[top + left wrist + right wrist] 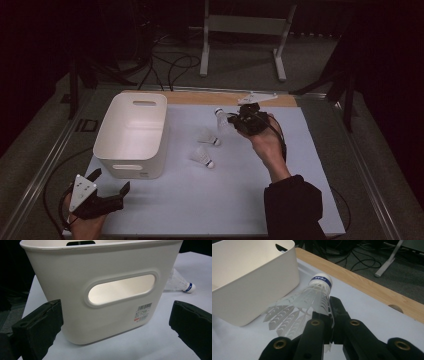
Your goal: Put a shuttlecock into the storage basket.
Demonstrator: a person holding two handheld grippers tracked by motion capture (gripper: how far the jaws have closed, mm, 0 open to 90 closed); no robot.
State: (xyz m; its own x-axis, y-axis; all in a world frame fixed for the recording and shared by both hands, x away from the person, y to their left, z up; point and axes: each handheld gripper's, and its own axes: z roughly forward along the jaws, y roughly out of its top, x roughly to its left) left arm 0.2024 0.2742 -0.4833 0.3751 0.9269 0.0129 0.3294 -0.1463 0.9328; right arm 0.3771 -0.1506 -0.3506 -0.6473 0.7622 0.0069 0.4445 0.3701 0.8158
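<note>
My right gripper [233,120] [329,315] is shut on the skirt of a white plastic shuttlecock [221,119] [312,298], held above the table's far middle, its cork with a blue band pointing away. Two more shuttlecocks lie on the white mat: one [208,137] just below the held one, another [202,157] [178,281] nearer the bin. A white plastic bin [132,134] [100,290] [244,280] stands at the left. My left gripper [111,182] [115,322] is open at the table's near left corner, facing the bin's handle slot, nothing between its jaws.
The white mat [225,200] covers the table, with a wooden strip [210,97] along its far edge. Beyond the table stand a metal frame leg [205,50] and floor cables [170,65]. A black sleeve [292,210] comes in at the bottom right.
</note>
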